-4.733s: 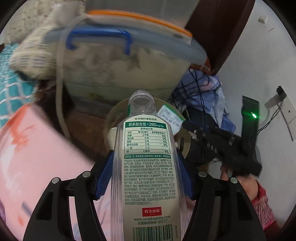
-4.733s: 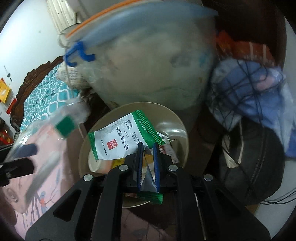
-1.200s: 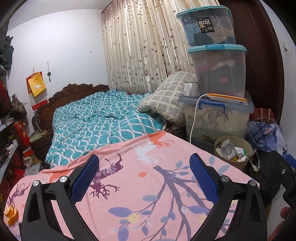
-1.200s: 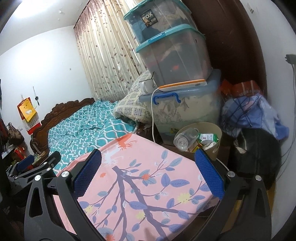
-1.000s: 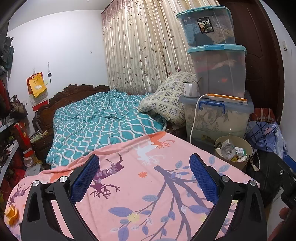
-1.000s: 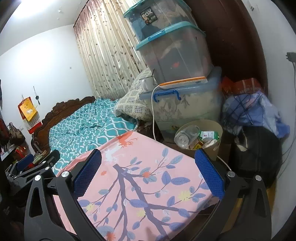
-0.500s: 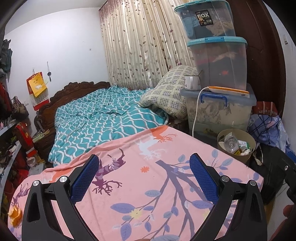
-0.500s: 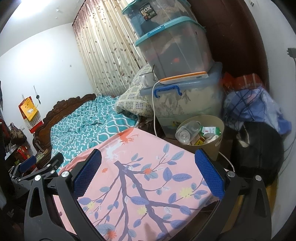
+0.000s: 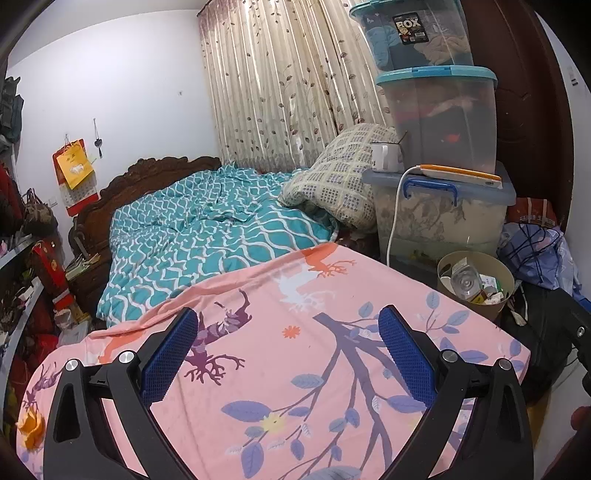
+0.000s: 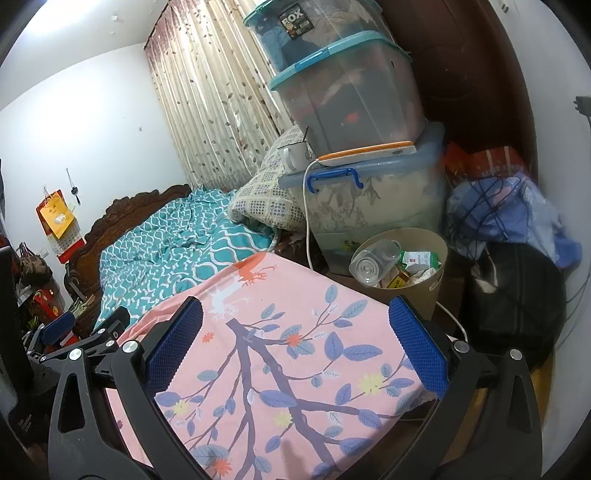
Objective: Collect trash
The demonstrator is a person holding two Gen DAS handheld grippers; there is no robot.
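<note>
Both grippers, left gripper (image 9: 288, 354) and right gripper (image 10: 295, 345), have drawn back over the pink blanket (image 10: 295, 350), jaws spread empty; the bottle (image 10: 373, 260) now lies in the bin (image 10: 432, 291), suggesting collection is finished.

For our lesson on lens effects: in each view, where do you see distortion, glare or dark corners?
Left wrist view: the curtain and stacked boxes bow outward, black vignette fills the corners, focus is sharp. Right wrist view: the same bowing, the boxes lean left, and ceiling glare washes out the upper left.
</note>
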